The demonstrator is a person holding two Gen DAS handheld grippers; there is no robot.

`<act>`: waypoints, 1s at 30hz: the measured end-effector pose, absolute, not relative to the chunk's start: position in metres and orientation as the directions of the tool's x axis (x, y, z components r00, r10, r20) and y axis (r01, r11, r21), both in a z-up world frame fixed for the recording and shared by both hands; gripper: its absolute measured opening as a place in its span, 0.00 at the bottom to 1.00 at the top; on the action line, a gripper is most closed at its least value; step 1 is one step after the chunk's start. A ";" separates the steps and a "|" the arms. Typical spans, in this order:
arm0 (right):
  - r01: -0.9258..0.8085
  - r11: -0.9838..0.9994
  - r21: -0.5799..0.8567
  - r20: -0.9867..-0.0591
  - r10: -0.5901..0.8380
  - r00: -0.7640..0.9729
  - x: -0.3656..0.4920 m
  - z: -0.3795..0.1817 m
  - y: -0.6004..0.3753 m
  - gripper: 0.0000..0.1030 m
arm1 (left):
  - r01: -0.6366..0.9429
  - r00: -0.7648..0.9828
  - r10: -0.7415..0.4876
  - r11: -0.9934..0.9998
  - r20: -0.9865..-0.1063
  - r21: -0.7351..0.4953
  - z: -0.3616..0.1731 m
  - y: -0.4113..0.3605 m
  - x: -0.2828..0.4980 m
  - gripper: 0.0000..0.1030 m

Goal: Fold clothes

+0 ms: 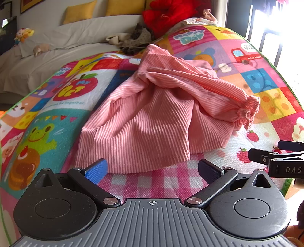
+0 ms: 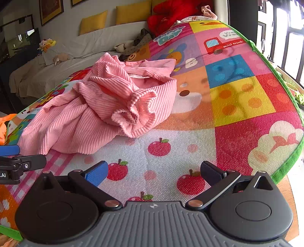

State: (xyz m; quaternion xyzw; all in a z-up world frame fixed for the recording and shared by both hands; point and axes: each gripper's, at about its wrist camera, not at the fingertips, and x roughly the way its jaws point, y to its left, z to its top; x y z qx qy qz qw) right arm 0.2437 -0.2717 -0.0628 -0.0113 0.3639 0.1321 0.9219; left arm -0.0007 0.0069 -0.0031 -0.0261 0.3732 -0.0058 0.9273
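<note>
A pink corduroy garment (image 1: pixel 152 114) lies crumpled on a colourful play mat (image 1: pixel 66 106), a frilled sleeve cuff (image 1: pixel 250 110) lying to its right. My left gripper (image 1: pixel 152 171) is open and empty, just short of the garment's near hem. In the right wrist view the garment (image 2: pixel 98 110) lies ahead to the left, its cuff (image 2: pixel 136 110) facing me. My right gripper (image 2: pixel 153 172) is open and empty over the apple-print part of the mat (image 2: pixel 237 98). Each gripper shows at the edge of the other's view, the right one (image 1: pixel 281 159) and the left one (image 2: pixel 17 161).
A white-covered sofa (image 1: pixel 57 43) with yellow cushions (image 1: pixel 79 11), soft toys (image 1: pixel 23 35) and a red plush (image 1: pixel 169 13) stands behind the mat. Other clothes (image 1: pixel 133 39) lie at the mat's far edge. Windows (image 2: pixel 285 38) are on the right. The mat's green edge (image 2: pixel 285 167) is close on the right.
</note>
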 end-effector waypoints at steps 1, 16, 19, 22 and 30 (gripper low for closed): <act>-0.252 0.965 0.076 -0.674 0.236 0.700 0.244 -0.063 -0.272 1.00 | -0.008 0.721 -0.031 0.999 -0.692 -0.052 -0.003 0.007 -0.001 1.00; -0.251 0.964 0.087 -0.678 0.242 0.694 0.244 -0.063 -0.274 1.00 | -0.010 0.717 -0.031 0.998 -0.697 -0.055 -0.005 0.009 0.000 1.00; -0.250 0.964 0.095 -0.682 0.246 0.688 0.246 -0.063 -0.275 1.00 | -0.011 0.715 -0.031 0.998 -0.699 -0.056 -0.005 0.009 0.001 1.00; -0.242 0.962 0.124 -0.691 0.259 0.675 0.248 -0.064 -0.278 1.00 | -0.010 0.715 -0.031 0.998 -0.699 -0.055 -0.004 0.009 0.002 1.00; -0.233 0.961 0.149 -0.721 0.267 0.640 0.255 -0.062 -0.280 1.00 | 0.028 0.740 -0.107 0.991 -0.664 -0.129 0.023 0.021 0.029 1.00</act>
